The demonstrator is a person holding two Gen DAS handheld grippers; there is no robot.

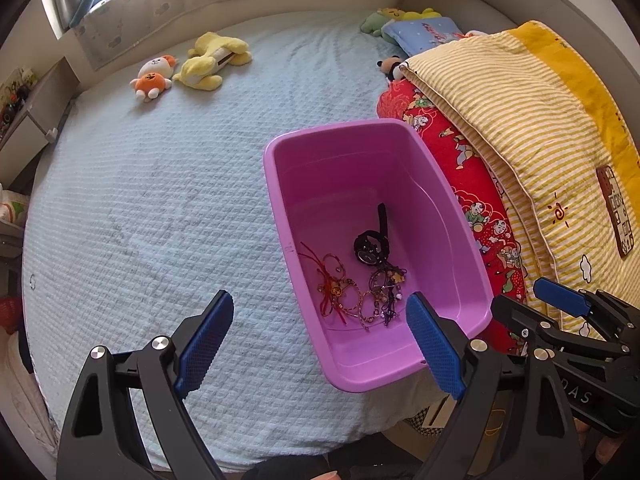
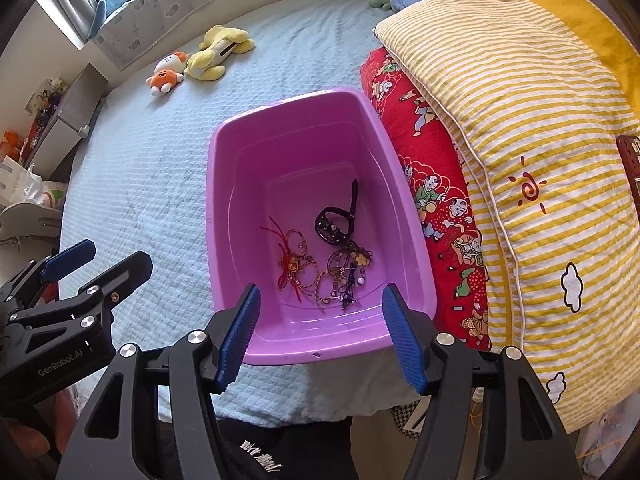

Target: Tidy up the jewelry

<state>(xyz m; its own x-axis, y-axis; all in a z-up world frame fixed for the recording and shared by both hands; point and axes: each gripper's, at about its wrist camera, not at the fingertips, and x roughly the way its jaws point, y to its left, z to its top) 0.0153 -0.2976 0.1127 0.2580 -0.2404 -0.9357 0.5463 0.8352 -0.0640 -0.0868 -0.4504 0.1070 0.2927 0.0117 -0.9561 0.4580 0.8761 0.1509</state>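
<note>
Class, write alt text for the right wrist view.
A purple tub on a pale blue bed holds a black watch and tangled bracelets. The right gripper is open and empty above its near rim.

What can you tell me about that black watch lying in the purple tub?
The black wristwatch looks like plastic or rubber, with a round dark face and a strap looped closed, one strap end sticking up toward the far wall. It lies on the floor of the purple plastic tub, right beside a tangle of beaded bracelets. Neither tool touches it.
</note>
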